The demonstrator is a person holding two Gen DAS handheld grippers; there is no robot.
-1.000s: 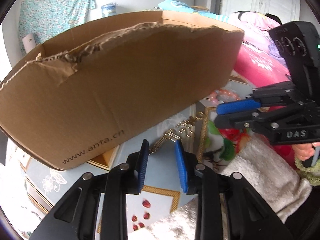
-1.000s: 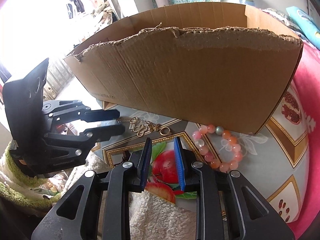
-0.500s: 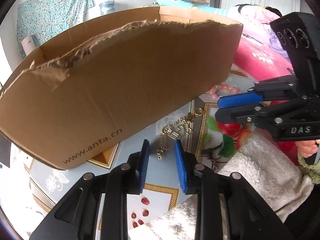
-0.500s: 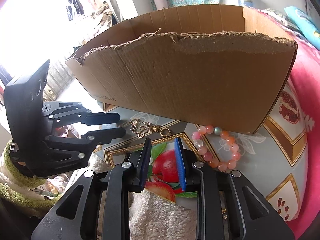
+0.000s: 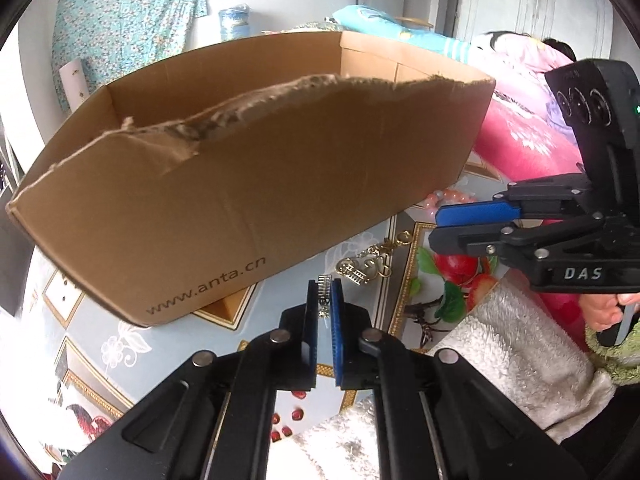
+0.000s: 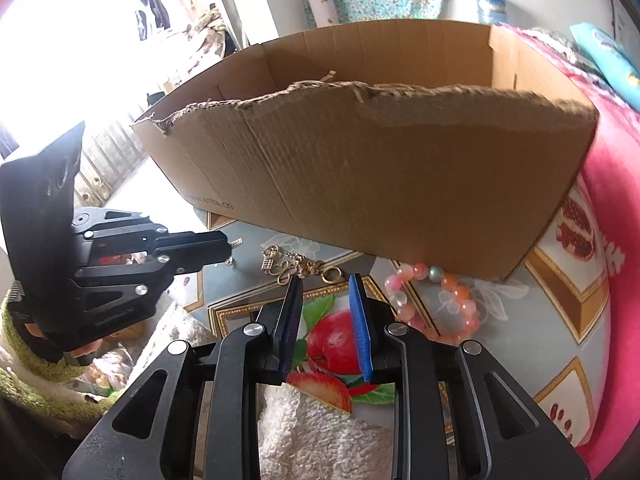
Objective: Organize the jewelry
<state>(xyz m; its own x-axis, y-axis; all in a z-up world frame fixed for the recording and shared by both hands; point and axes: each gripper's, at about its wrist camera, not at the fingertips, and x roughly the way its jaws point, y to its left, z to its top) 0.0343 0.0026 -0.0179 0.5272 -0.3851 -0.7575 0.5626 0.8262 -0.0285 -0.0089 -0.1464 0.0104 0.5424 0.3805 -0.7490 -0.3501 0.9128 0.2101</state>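
Observation:
My left gripper (image 5: 325, 286) is shut on a small silver chain piece (image 5: 324, 295) just above the patterned tablecloth, in front of the brown cardboard box (image 5: 248, 184). In the right wrist view the left gripper (image 6: 224, 246) shows that silver piece (image 6: 236, 242) at its tips. A gold chain with charms (image 5: 366, 264) lies just right of it; it also shows in the right wrist view (image 6: 296, 268). My right gripper (image 6: 325, 284) is open and empty, hovering near the gold chain. A pink and orange bead bracelet (image 6: 436, 300) lies by the box's right corner.
The box (image 6: 380, 184) is open-topped with a torn front edge. A white fluffy towel (image 5: 516, 356) lies at the table's near edge. The tablecloth (image 6: 560, 312) has fruit prints. Pink bedding (image 5: 520, 140) lies to the right.
My left gripper has moved down to the chain's end and shut on the silver piece. My right gripper has opened a little wider and stayed in place.

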